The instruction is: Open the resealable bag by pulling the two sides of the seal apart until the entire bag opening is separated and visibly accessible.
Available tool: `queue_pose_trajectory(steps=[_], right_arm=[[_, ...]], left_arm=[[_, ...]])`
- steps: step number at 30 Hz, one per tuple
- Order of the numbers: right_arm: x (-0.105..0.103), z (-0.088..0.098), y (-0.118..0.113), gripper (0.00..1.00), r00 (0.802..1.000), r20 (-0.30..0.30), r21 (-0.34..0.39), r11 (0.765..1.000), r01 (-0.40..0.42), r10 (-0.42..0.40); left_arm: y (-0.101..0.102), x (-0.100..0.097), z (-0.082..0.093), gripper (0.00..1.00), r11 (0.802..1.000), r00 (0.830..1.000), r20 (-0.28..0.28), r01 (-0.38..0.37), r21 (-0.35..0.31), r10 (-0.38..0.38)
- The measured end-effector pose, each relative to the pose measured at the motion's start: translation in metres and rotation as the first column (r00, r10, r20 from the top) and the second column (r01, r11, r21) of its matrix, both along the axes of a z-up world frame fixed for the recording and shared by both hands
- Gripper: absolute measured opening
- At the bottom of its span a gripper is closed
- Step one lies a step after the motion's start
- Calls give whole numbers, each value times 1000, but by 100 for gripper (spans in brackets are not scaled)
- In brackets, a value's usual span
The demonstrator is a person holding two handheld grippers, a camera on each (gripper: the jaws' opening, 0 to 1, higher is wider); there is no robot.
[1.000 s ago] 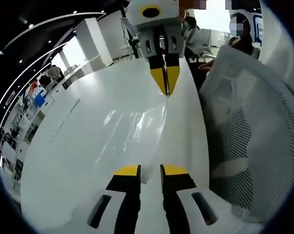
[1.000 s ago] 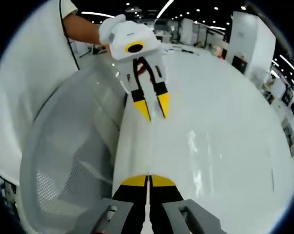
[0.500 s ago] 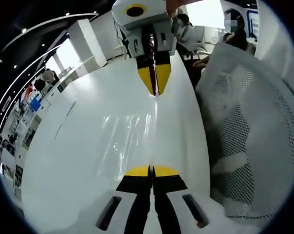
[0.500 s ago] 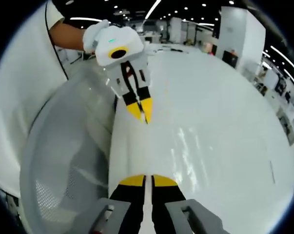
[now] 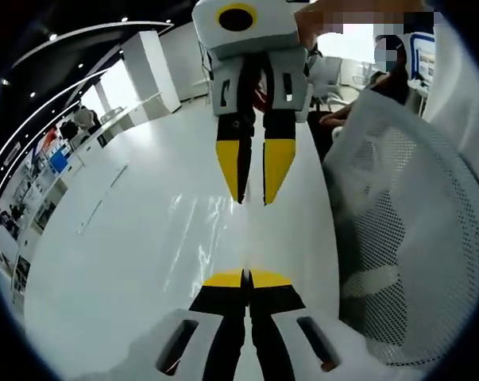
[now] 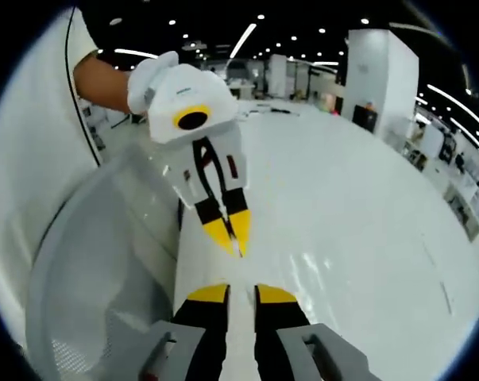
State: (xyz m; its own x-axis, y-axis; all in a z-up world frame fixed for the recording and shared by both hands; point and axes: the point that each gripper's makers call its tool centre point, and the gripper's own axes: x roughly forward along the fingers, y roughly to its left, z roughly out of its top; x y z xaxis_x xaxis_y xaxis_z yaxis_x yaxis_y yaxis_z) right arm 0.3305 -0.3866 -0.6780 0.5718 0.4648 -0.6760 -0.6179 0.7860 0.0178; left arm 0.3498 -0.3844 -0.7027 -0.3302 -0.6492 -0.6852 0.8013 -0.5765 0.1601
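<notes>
Gripping barely visible clear bag (image 5: 199, 238), left tongs (image 5: 247, 277) clenched, right tongs (image 6: 241, 293) parted, white table (image 6: 366, 214).

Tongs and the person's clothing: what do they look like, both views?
Both tongs have black jaws with yellow tips, rising from light grey bodies with dark slots: left tongs, right tongs. Seen from the front, the right tongs carry a white housing with a yellow-ringed black disc. A white glove and a white short sleeve show.
</notes>
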Motion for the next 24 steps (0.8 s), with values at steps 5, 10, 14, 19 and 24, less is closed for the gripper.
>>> queue_pose_trajectory(steps=[5, 10, 14, 19, 24], right_arm=[[10, 2, 8, 7, 999, 35, -7, 1000, -17, 17], [17, 6, 11, 7, 999, 48, 21, 1000, -8, 7], [18, 5, 13, 6, 999, 46, 30, 1000, -10, 9], [21, 5, 15, 6, 999, 51, 42, 999, -4, 1], [24, 4, 19, 3, 999, 46, 59, 998, 0, -3]], left_arm=[[-3, -3, 3, 0, 1000, 1000, -4, 4, -5, -4], [-3, -4, 4, 0, 1000, 1000, -4, 9, -6, -9], [-3, -4, 5, 0, 1000, 1000, -9, 8, -7, -8], [-4, -3, 7, 0, 1000, 1000, -17, 6, -14, -6], [-5, -6, 11, 0, 1000, 1000, -25, 12, -21, -13]])
